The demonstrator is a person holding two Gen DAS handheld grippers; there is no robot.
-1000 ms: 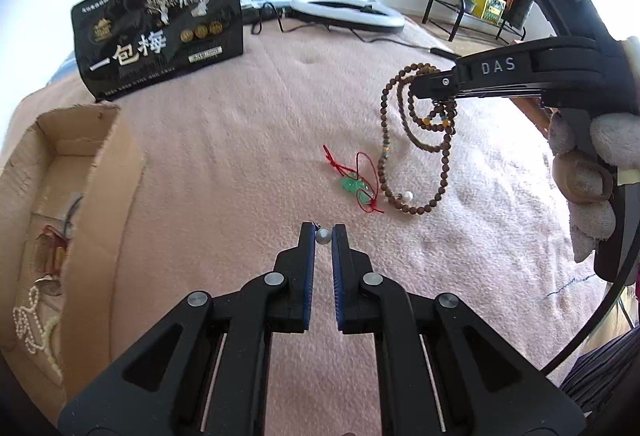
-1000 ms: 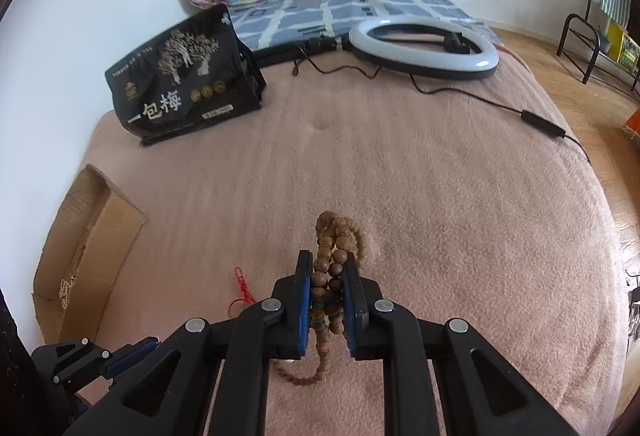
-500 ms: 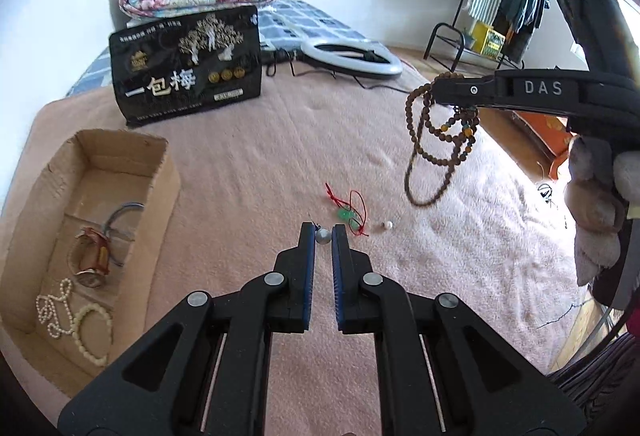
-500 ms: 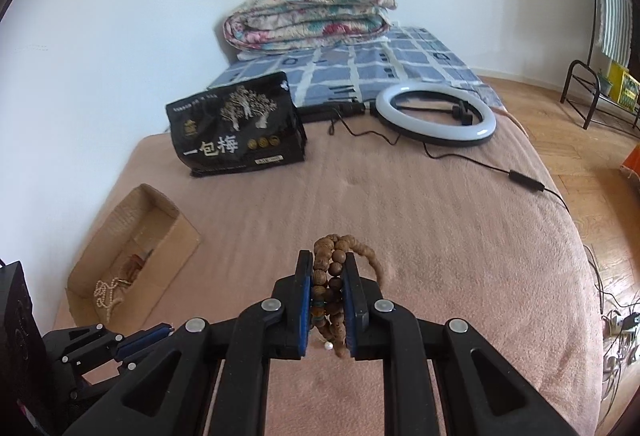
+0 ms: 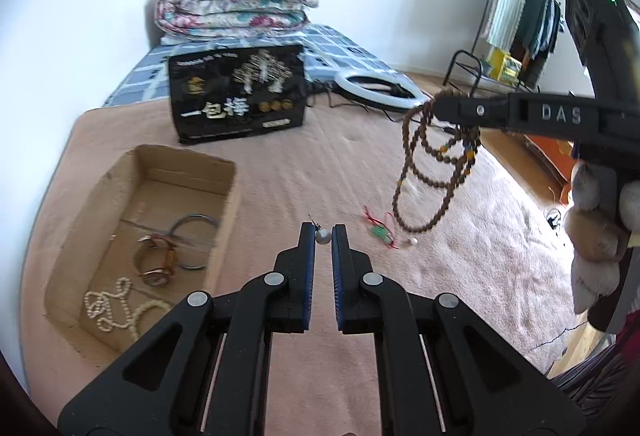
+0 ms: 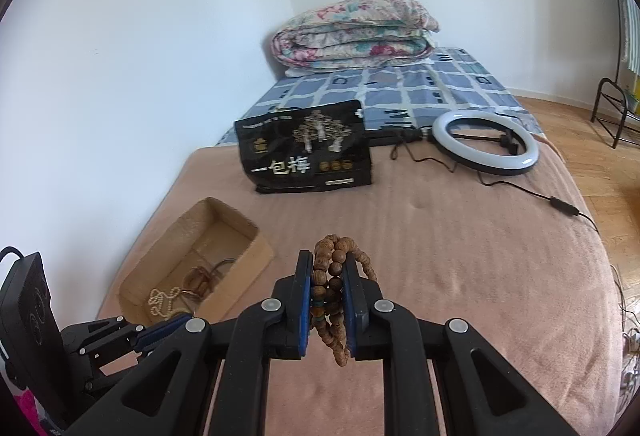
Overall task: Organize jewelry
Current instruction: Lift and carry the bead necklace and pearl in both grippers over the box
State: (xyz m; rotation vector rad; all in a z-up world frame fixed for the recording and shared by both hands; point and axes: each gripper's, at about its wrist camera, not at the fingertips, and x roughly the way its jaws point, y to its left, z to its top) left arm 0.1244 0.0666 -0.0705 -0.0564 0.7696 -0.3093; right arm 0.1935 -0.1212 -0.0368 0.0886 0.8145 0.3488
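Note:
My left gripper is shut on a small silver bead earring, held above the pink blanket. My right gripper is shut on a brown wooden bead necklace; in the left wrist view the necklace hangs free in loops at the right. A red-corded green pendant and a white pearl lie on the blanket below it. A cardboard box at the left holds a bangle, a watch and a pearl chain; the box also shows in the right wrist view.
A black snack bag stands behind the box. A ring light with its cable lies at the back right. A folded floral quilt sits at the head of the bed. A wall runs along the left, a clothes rack stands far right.
Both grippers have risen well above the blanket. The wooden necklace has been lifted clear of the bed and now swings in the air. The box has come fully into view.

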